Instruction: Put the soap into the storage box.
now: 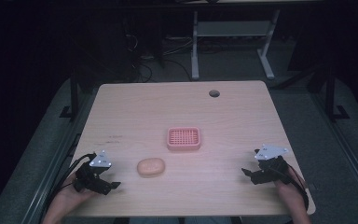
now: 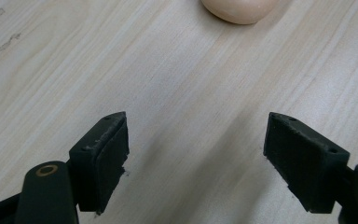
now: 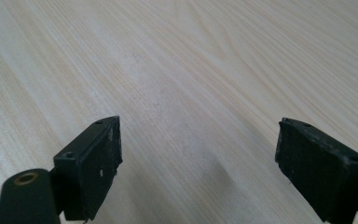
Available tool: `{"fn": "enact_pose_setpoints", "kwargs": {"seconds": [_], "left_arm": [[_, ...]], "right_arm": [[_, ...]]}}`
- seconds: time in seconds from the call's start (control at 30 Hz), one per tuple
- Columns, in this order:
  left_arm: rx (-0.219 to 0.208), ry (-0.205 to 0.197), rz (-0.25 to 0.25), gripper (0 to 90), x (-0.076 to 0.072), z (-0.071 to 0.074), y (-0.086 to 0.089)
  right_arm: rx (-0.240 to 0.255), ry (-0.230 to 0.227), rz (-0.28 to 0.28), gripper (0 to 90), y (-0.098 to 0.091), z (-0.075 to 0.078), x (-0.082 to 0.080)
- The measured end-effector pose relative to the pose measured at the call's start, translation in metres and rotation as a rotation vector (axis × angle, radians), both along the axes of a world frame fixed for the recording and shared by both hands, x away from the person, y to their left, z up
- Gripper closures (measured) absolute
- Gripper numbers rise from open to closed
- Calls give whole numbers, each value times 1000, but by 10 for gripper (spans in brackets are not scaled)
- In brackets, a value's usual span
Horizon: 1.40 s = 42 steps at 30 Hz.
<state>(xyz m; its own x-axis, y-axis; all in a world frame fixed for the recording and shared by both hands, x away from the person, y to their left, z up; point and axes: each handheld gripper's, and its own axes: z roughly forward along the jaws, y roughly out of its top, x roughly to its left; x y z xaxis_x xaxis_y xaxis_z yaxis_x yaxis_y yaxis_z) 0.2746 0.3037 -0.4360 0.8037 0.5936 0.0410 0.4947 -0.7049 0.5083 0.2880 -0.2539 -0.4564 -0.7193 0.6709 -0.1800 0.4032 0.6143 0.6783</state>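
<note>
The soap lies low and left of centre on the table, just right of the left gripper, whose jaws stand apart and empty. A pink tray sits at mid-frame, above and right of the soap with bare wood between. The right gripper, jaws also apart, rests at lower right, well clear of both.

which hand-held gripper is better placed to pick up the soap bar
Left. The left hand-held gripper is open beside the soap bar; the right hand-held gripper, also open, sits across the table.

Left tool sits low at the near left, jaws spread wide. Right tool at the near right, likewise wide, both held from below.
</note>
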Motion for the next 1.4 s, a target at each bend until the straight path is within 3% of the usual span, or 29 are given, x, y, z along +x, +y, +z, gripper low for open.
{"fn": "enact_pose_setpoints", "kwargs": {"seconds": [0.6,0.8,1.4], "left_arm": [[-7,14,-49,228,-1,5,-12],[-14,13,-54,228,1,7,-13],[78,7,-161,228,27,38,-47]], "right_arm": [[11,-14,1,140,-1,3,-2],[11,1,0,140,-1,0,0],[17,-10,-6,140,-1,1,-1]]}}
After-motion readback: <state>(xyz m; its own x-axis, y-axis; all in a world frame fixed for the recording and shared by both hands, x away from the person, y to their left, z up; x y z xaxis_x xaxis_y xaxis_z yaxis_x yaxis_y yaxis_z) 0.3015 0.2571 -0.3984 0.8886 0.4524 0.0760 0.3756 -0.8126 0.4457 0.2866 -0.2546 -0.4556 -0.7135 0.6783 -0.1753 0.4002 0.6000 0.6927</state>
